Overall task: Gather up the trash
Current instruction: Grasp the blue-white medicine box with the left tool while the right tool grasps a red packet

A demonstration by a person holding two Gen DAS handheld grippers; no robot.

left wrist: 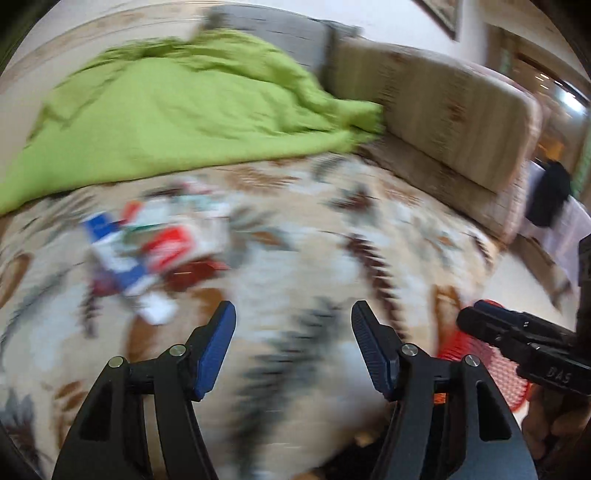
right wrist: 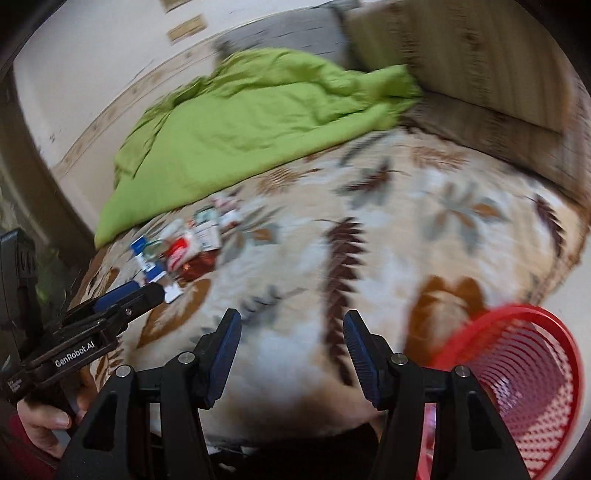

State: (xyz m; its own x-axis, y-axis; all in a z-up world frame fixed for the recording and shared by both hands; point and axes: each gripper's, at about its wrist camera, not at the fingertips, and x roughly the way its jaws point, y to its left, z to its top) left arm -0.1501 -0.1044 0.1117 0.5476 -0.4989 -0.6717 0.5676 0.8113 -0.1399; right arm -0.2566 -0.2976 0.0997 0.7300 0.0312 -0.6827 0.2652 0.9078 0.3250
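Observation:
A pile of trash [left wrist: 155, 251] — red, blue and white wrappers and small cartons — lies on the patterned bedspread [left wrist: 303, 229], left of centre and blurred. The same trash pile [right wrist: 184, 251] shows in the right wrist view at mid-left. My left gripper [left wrist: 293, 317] hangs open above the spread, right of and nearer than the pile, nothing between its blue pads. My right gripper [right wrist: 291, 326] is open too, empty, over the bed's near part. A red mesh basket [right wrist: 524, 373] stands at the bed's lower right; the red basket [left wrist: 487, 369] sits partly behind the other gripper's body.
A crumpled green blanket [left wrist: 177, 122] covers the far left of the bed. A beige patterned cushion [left wrist: 450, 110] lines the far right side, with a grey pillow [left wrist: 280, 29] behind. A hand [right wrist: 48, 421] holds the left gripper at lower left.

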